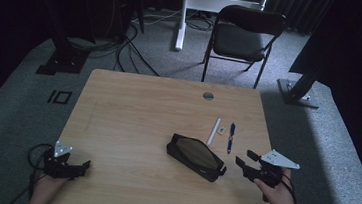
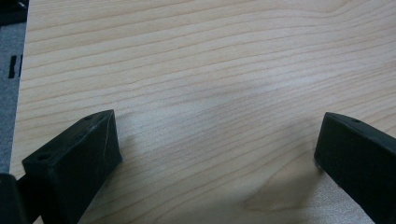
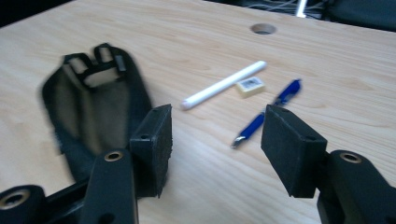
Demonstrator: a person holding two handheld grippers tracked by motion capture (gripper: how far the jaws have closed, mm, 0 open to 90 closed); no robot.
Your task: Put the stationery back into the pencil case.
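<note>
A black zip pouch [image 1: 195, 156] [image 3: 93, 107] lies on the wooden table [image 1: 133, 112], right of centre. Just beyond it are a white pen [image 1: 214, 131] [image 3: 224, 85], a small eraser [image 1: 222, 130] [image 3: 251, 87] and a blue pen [image 1: 231, 137] [image 3: 266, 114]. My right gripper [image 1: 244, 157] [image 3: 217, 126] hovers open just right of the pouch's near end, with nothing between its pads. My left gripper [image 1: 84, 166] [image 2: 219, 140] rests at the table's near left corner, open over bare wood.
A round cable hole [image 1: 208, 95] [image 3: 263, 29] sits near the table's far edge. A black folding chair [image 1: 243, 35] stands behind the table. Cables run over the grey carpet at the back left, and dark stands rise at both sides.
</note>
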